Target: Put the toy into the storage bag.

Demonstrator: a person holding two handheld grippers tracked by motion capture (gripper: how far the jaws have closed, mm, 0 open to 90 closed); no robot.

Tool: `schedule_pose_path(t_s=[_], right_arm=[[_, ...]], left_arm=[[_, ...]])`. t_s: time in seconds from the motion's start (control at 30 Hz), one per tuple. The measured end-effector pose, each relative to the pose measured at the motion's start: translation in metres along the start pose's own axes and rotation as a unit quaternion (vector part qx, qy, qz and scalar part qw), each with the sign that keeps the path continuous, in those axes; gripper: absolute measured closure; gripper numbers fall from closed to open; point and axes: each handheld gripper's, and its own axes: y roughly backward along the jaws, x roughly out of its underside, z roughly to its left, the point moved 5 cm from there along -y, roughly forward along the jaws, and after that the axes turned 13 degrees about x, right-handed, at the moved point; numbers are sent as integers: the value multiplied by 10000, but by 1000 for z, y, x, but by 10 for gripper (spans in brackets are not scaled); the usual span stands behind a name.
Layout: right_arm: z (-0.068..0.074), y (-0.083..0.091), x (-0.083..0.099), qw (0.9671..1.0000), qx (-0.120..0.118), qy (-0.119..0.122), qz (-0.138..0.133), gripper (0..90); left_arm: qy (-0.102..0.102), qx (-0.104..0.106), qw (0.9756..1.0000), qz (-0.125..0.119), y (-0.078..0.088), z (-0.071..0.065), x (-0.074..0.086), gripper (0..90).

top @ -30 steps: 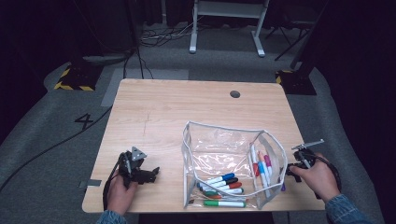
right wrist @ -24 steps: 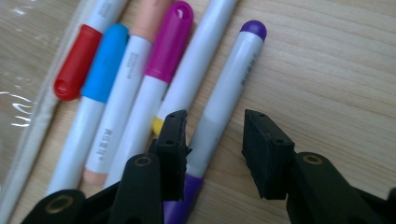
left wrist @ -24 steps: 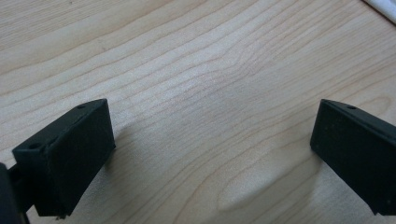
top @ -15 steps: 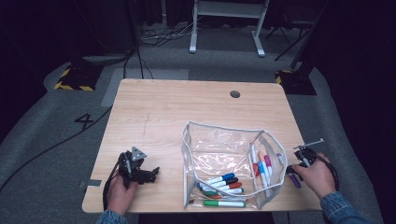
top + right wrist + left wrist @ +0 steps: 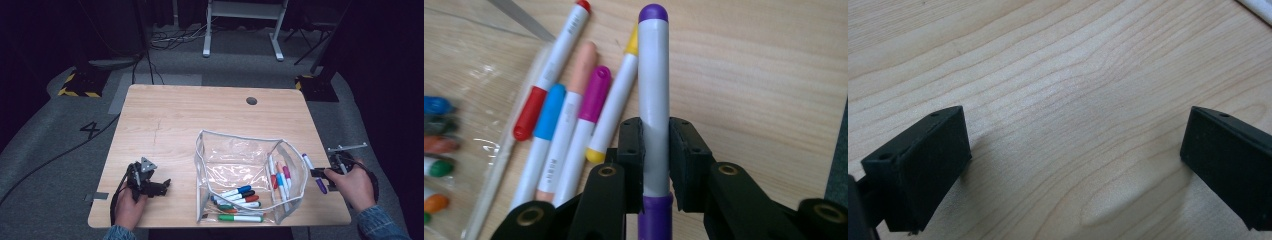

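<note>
1. We clamp the purple marker (image 5: 653, 95) in the R gripper (image 5: 655, 150), just beside the clear pouch (image 5: 240, 155).
2. L gripper (image 5: 1075, 160) gapes, nothing between, over bare table (image 5: 190, 115).
3. Pouch wall stands between marker & other markers (image 5: 240, 197).

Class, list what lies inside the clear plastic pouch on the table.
Inside the clear pouch: a front pile of markers and another group of markers at its right end. Overlaps prevent an exact count.

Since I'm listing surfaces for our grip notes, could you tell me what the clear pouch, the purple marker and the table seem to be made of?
Clear pouch: apparently soft glossy plastic film; it is see-through, wrinkled, with glints and a pale edging. Purple marker: probably smooth hard plastic, a grey-white barrel with faint sheen and purple ends, clamped in the right gripper. Table: light wood-grain top, matte; solid wood or laminate cannot be told.
</note>
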Motion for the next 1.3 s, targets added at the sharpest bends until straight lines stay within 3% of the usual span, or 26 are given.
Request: schedule_pose_path(t_s=[0.27, 0.57, 1.03, 1.3], right_arm=[[8, 35, -18, 9988, -217, 202, -391, 770], [24, 75, -37, 9941, -394, 609, -803, 770], [58, 126, -62, 9837, -484, 1159, -1283, 770], [90, 150, -71, 9731, -810, 1537, -1515, 770]], left_arm=[[-1, -1, 10000, 2, 0, 0, 0, 0], [-2, -4, 10000, 1, 0, 0, 0, 0], [0, -3, 10000, 1, 0, 0, 0, 0], [0, -3, 10000, 1, 0, 0, 0, 0]])
